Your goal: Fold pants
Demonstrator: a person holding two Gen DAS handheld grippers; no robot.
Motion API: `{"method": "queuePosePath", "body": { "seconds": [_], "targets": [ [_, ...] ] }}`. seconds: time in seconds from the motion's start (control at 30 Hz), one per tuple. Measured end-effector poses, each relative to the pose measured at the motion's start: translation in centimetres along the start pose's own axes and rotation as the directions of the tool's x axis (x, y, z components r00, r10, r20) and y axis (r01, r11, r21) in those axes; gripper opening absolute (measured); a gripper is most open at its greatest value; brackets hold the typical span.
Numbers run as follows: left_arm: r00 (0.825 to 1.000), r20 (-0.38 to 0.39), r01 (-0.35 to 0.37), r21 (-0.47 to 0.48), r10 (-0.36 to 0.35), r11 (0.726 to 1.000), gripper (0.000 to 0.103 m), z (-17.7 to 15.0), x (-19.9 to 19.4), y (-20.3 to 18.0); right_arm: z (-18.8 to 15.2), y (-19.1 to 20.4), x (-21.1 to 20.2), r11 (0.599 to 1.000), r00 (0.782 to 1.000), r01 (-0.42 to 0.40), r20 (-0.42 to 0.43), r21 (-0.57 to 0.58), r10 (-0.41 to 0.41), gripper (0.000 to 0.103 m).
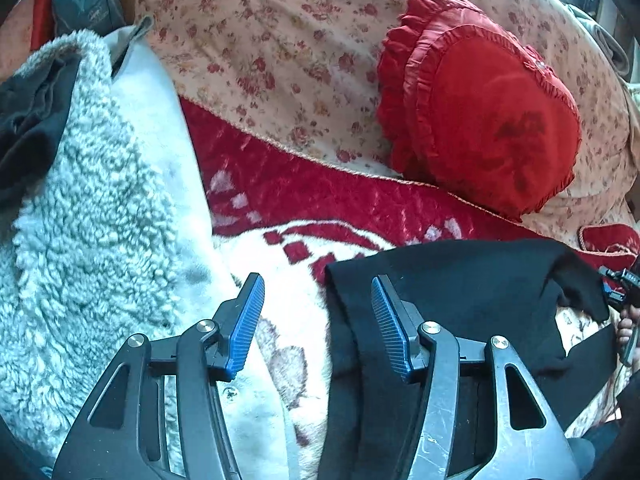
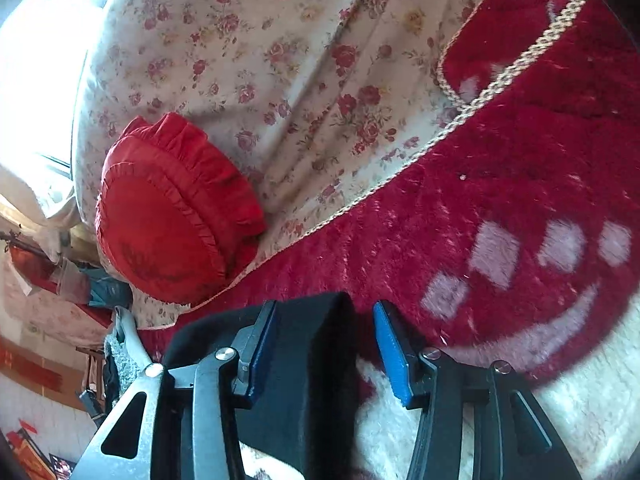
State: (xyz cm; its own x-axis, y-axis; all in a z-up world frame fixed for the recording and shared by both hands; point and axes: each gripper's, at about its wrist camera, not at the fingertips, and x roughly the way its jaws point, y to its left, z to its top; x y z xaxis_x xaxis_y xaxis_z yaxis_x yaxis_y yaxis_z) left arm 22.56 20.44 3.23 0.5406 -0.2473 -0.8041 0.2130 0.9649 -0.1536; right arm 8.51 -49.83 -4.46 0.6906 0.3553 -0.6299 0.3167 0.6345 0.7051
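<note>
The red and white blanket (image 1: 288,216) spreads under everything I work on, its fuzzy red part with pale squares running up toward the flowered quilt (image 1: 280,40) bunched along the far side. A fluffy white fleece (image 1: 92,208) lies heaped to the left of my left tool, with some dark cloth tucked at its far edge. A red frilled cushion (image 1: 480,108) leans on the quilt.

The black pants (image 1: 460,280) lie on the blanket, folded over, in front of both my tools. From my left tool's view their left edge runs just under the right finger.

My left tool (image 1: 318,320) is released: its blue pads stand apart with only blanket showing in the gap, and the pants sit beside and beneath the right finger, not pinched. My right tool (image 2: 325,348) has a fold of the pants between its fingers. The cloth lies against the left pad, while the right pad stands clear of it, so nothing is squeezed.
</note>
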Motion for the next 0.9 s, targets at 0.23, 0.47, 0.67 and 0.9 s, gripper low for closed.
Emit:
{"method": "queuePosePath", "body": {
  "seconds": [0.23, 0.47, 0.67, 0.9],
  "targets": [
    [1.0, -0.008, 0.022, 0.029, -0.022, 0.999, 0.055, 0.0, 0.2, 0.7, -0.9, 1.8, -0.9, 0.995, 0.999, 0.0, 0.038, -0.1, 0.003, 0.006],
    [0.99, -0.139, 0.095, 0.407, -0.041, 0.908, 0.058, -1.0, 3.7, -1.9, -3.0, 5.4, -2.6, 0.962, 0.991, 0.103, 0.106, -0.254, -0.079, 0.006],
    [0.988, -0.1, 0.142, 0.336, -0.115, 0.931, 0.058, 0.7, 5.8, -1.0, -3.9, 4.8, -1.4, 0.962, 0.991, 0.123, 0.081, -0.244, -0.106, 0.006],
    [0.973, -0.144, 0.216, 0.306, -0.18, 0.927, 0.05, 0.5, 8.9, -1.9, -3.9, 3.9, -1.4, 0.973, 0.992, 0.111, 0.086, -0.203, -0.095, 0.006]
  ]
}}
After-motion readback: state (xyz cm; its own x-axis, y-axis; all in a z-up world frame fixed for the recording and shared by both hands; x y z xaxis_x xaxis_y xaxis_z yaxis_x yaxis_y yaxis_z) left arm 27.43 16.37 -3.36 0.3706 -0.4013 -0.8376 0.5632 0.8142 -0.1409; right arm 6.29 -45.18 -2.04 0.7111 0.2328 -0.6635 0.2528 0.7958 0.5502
